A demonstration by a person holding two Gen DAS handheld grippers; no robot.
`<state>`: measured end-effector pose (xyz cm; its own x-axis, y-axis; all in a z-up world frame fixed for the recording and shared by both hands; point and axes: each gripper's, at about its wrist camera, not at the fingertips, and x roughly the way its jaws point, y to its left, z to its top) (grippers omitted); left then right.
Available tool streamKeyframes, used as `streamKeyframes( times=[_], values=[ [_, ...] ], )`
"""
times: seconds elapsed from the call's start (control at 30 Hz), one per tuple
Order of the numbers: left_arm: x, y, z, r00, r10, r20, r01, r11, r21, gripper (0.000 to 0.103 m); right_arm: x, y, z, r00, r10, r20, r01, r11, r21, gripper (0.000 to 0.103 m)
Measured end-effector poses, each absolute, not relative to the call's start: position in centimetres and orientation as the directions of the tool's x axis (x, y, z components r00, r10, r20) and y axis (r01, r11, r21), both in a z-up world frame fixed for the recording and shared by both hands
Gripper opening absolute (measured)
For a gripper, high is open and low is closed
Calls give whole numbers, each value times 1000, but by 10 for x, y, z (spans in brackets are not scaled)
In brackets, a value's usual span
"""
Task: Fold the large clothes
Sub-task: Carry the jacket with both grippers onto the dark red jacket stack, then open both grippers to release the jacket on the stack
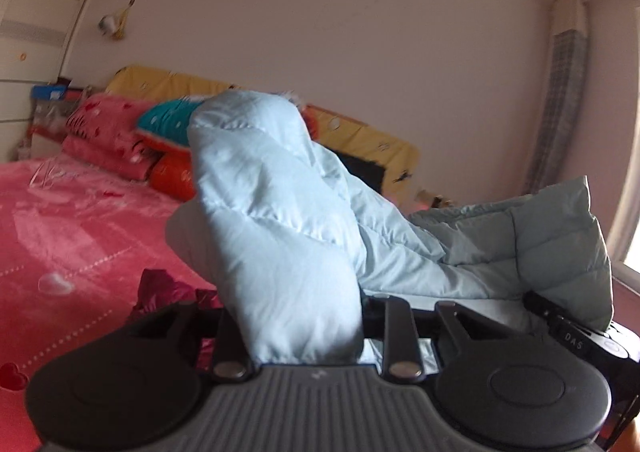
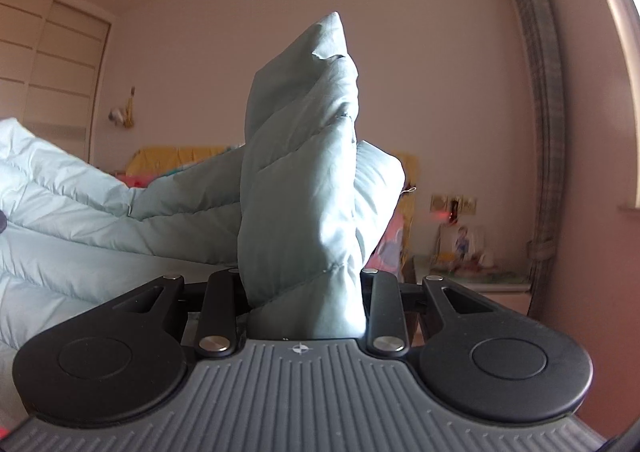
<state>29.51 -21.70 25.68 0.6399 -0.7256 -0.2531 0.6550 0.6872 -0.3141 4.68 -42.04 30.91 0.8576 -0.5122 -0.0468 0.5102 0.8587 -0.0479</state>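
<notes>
Both narrowly parted: left tongs (image 1: 298,316) pinch pale-blue quilted coat (image 1: 280,212); right tongs (image 2: 304,292) clamp another bunch.

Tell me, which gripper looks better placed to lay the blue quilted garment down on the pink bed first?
Probably the left gripper. Its camera shows open pink bed directly ahead and beside its bunch of the garment. The right gripper faces mostly wall and a bedside table.

Quilted jacket (image 1: 280,220) looking like smooth matt cloth; tool (image 2: 304,292) showing matt black plastic, ribbed grey base, shiny metal rivets; bed (image 1: 80,220) wearing plush cloth.
</notes>
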Motion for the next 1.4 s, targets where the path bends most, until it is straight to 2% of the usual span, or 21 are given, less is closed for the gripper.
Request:
streamKeyframes(
  times=[0.23, 0.3, 0.37, 0.4, 0.43, 0.47, 0.5, 0.57, 0.6, 0.7, 0.9, 1.1, 1.23, 1.4],
  values=[
    [371, -266, 199, 683, -638, -355, 581, 770, -264, 32, 153, -465, 265, 828, -520, -209, 515, 853, -81, 38],
    [396, -284, 185, 699, -611, -371, 577, 789, -211, 39, 176, -478, 251, 811, -530, -247, 524, 846, -98, 39],
    [401, -283, 170, 709, -588, -388, 569, 803, -177, 48, 192, -483, 238, 792, -544, -276, 536, 837, -113, 44],
    [405, -282, 164, 715, -579, -393, 562, 810, -171, 51, 192, -483, 231, 782, -553, -285, 541, 831, -130, 52],
    [409, -279, 160, 719, -571, -396, 552, 816, -174, 58, 193, -482, 227, 771, -568, -288, 548, 822, -153, 58],
    [407, -276, 159, 726, -562, -396, 540, 823, -177, 68, 191, -475, 221, 758, -587, -286, 559, 809, -180, 69],
    [407, -273, 157, 735, -551, -395, 530, 830, -173, 74, 187, -466, 219, 748, -601, -282, 567, 799, -199, 74],
    [398, -268, 160, 775, -499, -388, 491, 862, -128, 98, 186, -471, 211, 719, -638, -276, 595, 770, -230, 102],
    [393, -264, 163, 802, -463, -378, 462, 881, -100, 102, 186, -474, 208, 704, -656, -274, 611, 755, -237, 103],
    [392, -245, 167, 847, -392, -359, 398, 915, -61, 102, 174, -482, 203, 672, -681, -291, 647, 731, -218, 103],
    [365, -194, 172, 888, -323, -327, 329, 944, -41, 102, 149, -499, 208, 655, -702, -281, 719, 693, -57, 103],
    [304, -150, 150, 866, -362, -345, 329, 932, -152, 102, 96, -497, 191, 662, -714, -228, 741, 669, 56, 103],
    [253, -133, 137, 831, -426, -358, 371, 904, -214, 102, 52, -470, 183, 687, -688, -233, 718, 693, 71, 103],
    [174, -117, 129, 803, -453, -386, 398, 891, -217, 102, -18, -414, 159, 717, -645, -263, 681, 729, 67, 103]
  ],
)
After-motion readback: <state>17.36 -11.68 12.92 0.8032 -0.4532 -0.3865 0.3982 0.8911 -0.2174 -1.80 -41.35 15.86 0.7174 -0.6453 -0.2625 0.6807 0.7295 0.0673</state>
